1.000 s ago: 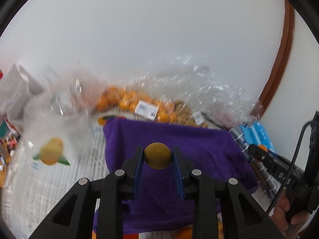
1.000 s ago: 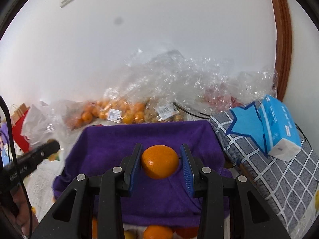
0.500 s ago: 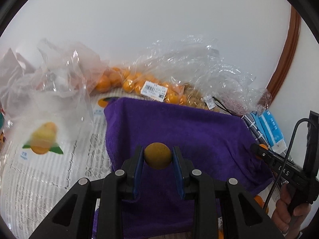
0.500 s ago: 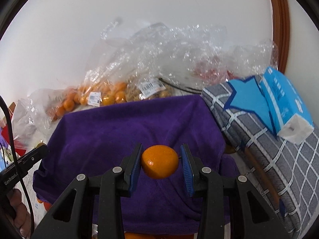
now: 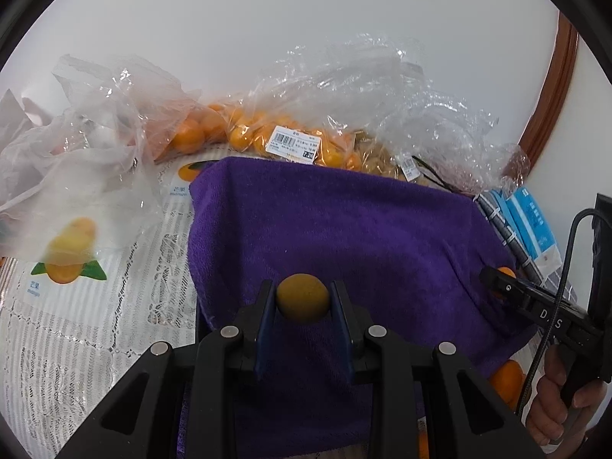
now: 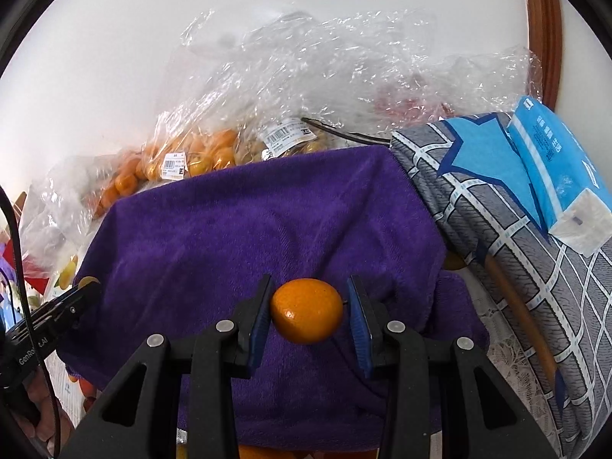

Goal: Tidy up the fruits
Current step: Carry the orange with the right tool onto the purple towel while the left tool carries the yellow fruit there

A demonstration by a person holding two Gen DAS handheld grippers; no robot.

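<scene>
Covering lace tablecloth (image 5: 95, 329): purple towel (image 6: 248, 229), white wall (image 5: 267, 19) behind.

The right claw (image 6: 308, 311) grips an orange (image 6: 306, 310) above the purple towel (image 6: 244, 237).

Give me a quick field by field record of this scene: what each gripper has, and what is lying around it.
left gripper: shut on small brownish-yellow fruit
right gripper: shut on orange
below both: purple towel
behind towel: clear bags of oranges, price labels showing
right of towel: grey checked cloth with blue tissue pack on it
</scene>
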